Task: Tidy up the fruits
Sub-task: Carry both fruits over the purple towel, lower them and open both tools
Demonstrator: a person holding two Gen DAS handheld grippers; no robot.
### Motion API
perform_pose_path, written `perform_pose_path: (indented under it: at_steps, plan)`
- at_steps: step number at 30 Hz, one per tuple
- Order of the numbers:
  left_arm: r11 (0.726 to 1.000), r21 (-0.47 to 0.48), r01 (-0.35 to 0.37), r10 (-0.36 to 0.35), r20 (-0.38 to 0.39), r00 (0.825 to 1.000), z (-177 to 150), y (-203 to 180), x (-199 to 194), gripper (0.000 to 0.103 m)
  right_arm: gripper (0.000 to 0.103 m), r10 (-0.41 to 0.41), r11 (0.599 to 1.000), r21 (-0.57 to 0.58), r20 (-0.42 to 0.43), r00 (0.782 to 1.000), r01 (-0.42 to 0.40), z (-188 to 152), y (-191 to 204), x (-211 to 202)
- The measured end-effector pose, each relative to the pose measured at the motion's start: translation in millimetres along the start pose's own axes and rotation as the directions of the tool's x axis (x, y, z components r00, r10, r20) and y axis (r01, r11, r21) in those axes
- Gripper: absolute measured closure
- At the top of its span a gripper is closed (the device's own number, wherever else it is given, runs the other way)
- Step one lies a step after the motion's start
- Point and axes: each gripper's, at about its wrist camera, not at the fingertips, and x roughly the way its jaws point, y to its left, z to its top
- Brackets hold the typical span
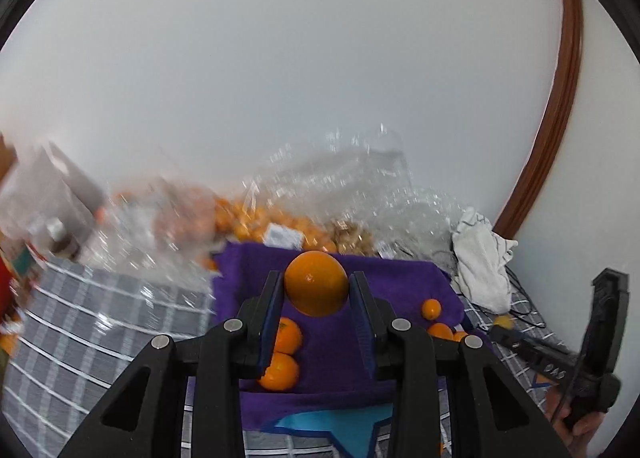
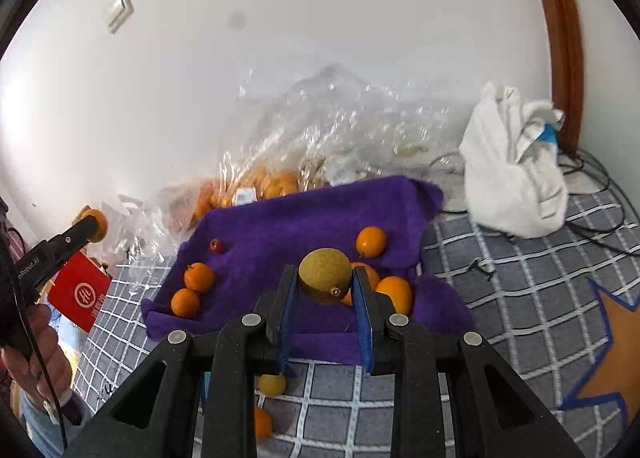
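The left gripper [image 1: 316, 290] clamps a large orange [image 1: 316, 283] between its blue pads, lifted over the purple towel [image 1: 248, 270]. Two oranges [image 1: 282, 354] lie on the towel below its left finger, and smaller ones lie to the right. The right gripper [image 2: 325, 284] pinches a yellow-green round fruit [image 2: 325, 276] at its fingertips, above the towel's near edge, with oranges just behind it. Clear plastic bags [image 2: 320, 130] of fruit sit at the far side.

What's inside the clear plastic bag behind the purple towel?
The clear plastic bag holds a pile of orange fruits and a white label, just behind the purple towel. Glare and crumpled film hide their number and anything underneath.
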Motion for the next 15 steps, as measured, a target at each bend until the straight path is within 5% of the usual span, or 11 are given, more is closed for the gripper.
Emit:
perform_pose_path:
  at_steps: [6, 15]
  plan:
    - [0.999, -0.046, -0.008, 0.005, -0.078, 0.997, -16.1, 20.7, 35.9, 0.071, 0.076, 0.010, 0.999, -0.039, -0.099, 0.995, -0.014, -12.2, 6.9, 39.5]
    - [0.990, -0.138, 0.016, -0.028, -0.081, 0.996, -22.9, 49.7, 44.0, 0.071, 0.076, -0.033, 0.997, -0.069, -0.127, 0.991, 0.024, -26.8, 7.4, 63.7]
